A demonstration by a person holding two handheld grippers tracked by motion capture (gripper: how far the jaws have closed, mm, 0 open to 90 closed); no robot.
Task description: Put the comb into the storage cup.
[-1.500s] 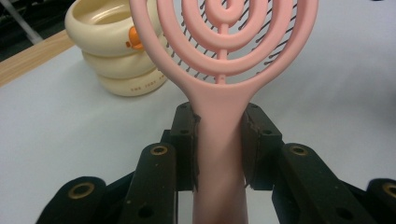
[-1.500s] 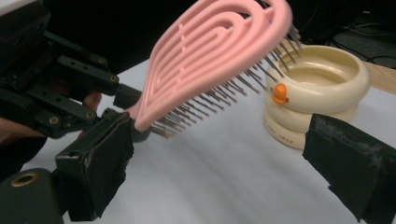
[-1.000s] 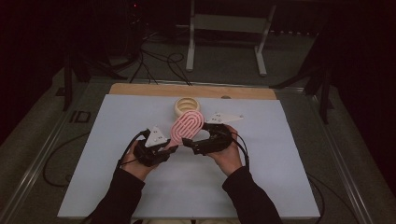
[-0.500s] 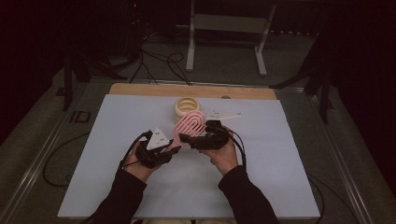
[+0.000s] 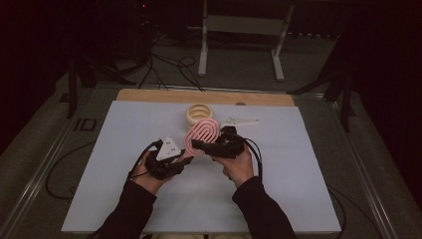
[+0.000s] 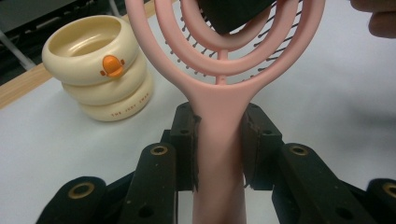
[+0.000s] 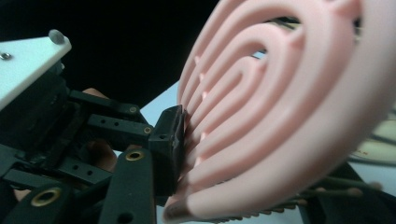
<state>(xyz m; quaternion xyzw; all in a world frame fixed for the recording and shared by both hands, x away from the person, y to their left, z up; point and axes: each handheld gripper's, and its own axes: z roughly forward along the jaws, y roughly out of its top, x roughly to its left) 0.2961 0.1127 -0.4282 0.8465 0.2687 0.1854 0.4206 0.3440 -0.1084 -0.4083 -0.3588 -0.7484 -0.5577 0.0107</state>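
Both grippers meet on a pink hairbrush (image 5: 203, 135) held above the white table (image 5: 308, 199): the left gripper (image 6: 219, 140) clamped on its handle, the right gripper (image 7: 187, 154) pinching the ribbed head (its far jaw hidden behind the head). Any handover should likely keep one grip firm until the other holds. A cream ringed holder (image 6: 95, 70) stands near, beyond the brush, clear of it.

high view: looking forward and down over table (image 5: 124, 199) | both tool views: sitting very close, sharing pink brush (image 6: 219, 107)
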